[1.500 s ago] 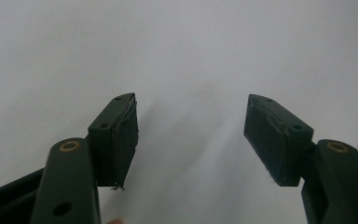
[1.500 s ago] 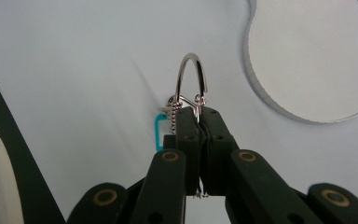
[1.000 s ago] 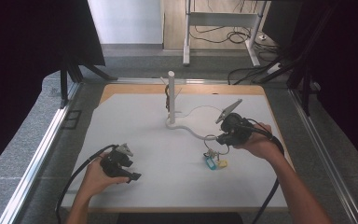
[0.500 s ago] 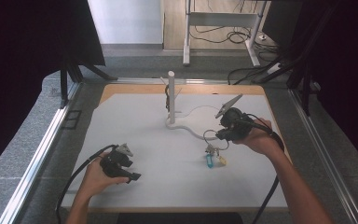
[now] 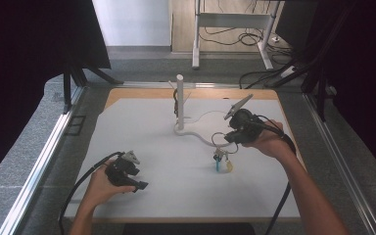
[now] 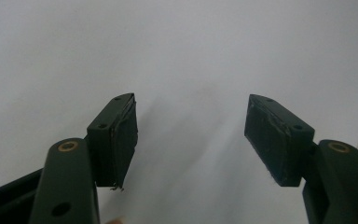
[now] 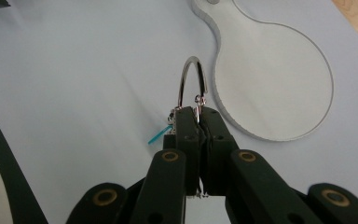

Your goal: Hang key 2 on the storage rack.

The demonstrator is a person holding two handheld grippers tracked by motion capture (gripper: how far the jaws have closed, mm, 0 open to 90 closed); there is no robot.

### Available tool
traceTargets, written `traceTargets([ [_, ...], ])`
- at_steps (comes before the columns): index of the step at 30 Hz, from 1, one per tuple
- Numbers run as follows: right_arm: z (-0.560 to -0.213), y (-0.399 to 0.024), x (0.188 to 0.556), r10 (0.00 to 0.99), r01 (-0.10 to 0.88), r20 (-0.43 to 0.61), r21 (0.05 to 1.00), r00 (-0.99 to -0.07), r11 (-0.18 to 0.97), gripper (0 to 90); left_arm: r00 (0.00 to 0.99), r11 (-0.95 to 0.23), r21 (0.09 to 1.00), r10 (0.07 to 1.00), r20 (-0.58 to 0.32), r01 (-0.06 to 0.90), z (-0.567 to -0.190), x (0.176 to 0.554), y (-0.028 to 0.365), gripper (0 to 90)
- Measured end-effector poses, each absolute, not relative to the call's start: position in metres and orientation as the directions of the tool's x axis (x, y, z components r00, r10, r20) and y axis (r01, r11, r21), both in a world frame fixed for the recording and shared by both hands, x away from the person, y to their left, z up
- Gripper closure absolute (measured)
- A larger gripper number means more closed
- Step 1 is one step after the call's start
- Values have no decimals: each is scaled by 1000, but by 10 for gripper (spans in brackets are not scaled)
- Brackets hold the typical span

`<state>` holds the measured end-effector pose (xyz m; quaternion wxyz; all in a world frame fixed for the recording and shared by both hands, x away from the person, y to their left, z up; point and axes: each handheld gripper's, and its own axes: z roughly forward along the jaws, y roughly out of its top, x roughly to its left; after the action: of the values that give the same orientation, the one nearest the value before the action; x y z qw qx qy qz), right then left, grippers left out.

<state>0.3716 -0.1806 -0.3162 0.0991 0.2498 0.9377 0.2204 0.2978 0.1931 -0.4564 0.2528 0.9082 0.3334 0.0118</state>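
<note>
right gripper [image 5: 226,139]: clamped shut on the metal ring of a keychain [image 7: 192,84]. In the right gripper view the ring pokes out just past the jaw tips, pinched tight between them.

keychain: ring's in the grip, and the little blue and yellow charms [image 5: 222,162] dangle right below the jaws, looks like just off or barely touching the mat.

left gripper [image 5: 136,182]: wide open, nothing between the jaws, just parked on the white mat [image 5: 152,127] well off to the side of the right one.

progress: I'd say pickup is done and the hanging part is left. My guess is the ring goes onto the white post stand [image 5: 179,100].

stand: upright post sits ahead of the right gripper and off toward the left one, not far. Its flat clear base [image 7: 279,79] is right in front of the jaw tips in the right gripper view.

in the way: nothing between ring and post really. The dangling charms could snag or swing on the way over, and the ring opening is small, so lining it up over the post top is the fiddly bit.
</note>
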Motion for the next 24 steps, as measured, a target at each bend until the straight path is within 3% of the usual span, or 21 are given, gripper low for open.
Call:
traceTargets([
  [24, -291, -176, 393, 541, 431, -92, 501, -836, 750, 875, 783, -658, 462, 605, -146, 594, -455, 298, 195, 350],
])
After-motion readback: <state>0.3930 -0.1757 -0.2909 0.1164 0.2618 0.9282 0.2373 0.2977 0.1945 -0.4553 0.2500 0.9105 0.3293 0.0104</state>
